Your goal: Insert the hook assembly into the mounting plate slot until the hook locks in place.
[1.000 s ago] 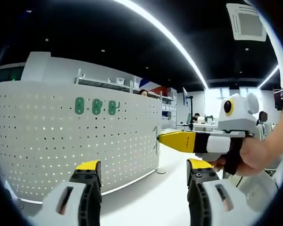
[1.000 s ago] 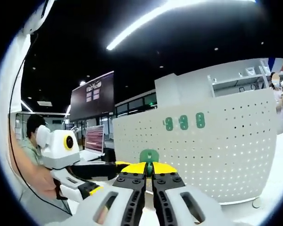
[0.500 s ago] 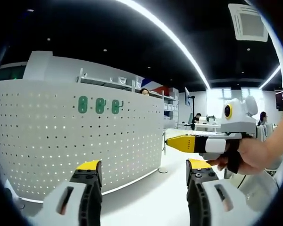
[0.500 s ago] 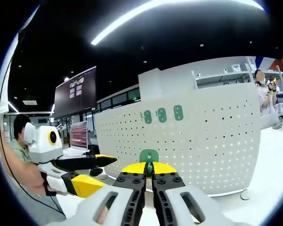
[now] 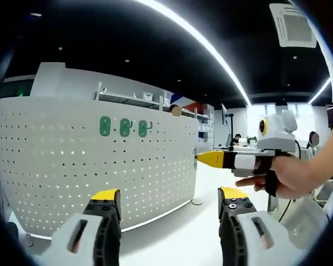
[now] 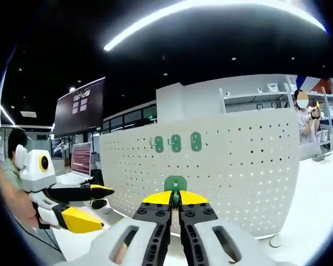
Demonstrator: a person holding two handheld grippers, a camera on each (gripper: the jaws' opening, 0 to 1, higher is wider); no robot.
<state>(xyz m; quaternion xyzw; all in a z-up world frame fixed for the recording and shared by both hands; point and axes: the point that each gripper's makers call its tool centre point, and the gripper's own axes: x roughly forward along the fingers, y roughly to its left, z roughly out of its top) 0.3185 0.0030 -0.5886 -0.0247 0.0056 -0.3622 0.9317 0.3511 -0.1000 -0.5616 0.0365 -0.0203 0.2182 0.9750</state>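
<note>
A white perforated mounting plate (image 5: 72, 166) stands upright on the white table, and three green hooks (image 5: 125, 127) hang in its upper rows. My left gripper (image 5: 169, 200) is open and holds nothing, a short way in front of the plate. My right gripper (image 5: 204, 159) comes in from the right in a hand, its yellow tips level with the plate's right edge. In the right gripper view my right gripper (image 6: 175, 196) is shut on a green hook assembly (image 6: 175, 182), facing the plate (image 6: 233, 166) below the three hooks (image 6: 176, 143). My left gripper (image 6: 102, 209) is open at the lower left.
White table top (image 5: 172, 233) runs in front of the plate. A person (image 6: 303, 113) stands behind the plate's right end beside shelving. Screens (image 6: 81, 158) and desks lie behind on the left. A small round foot (image 5: 196, 202) sits at the plate's right corner.
Both views have shifted with the hands. In the left gripper view the right gripper's tip now sits slightly further right and higher. The hook assembly stays in the right gripper's jaws.
</note>
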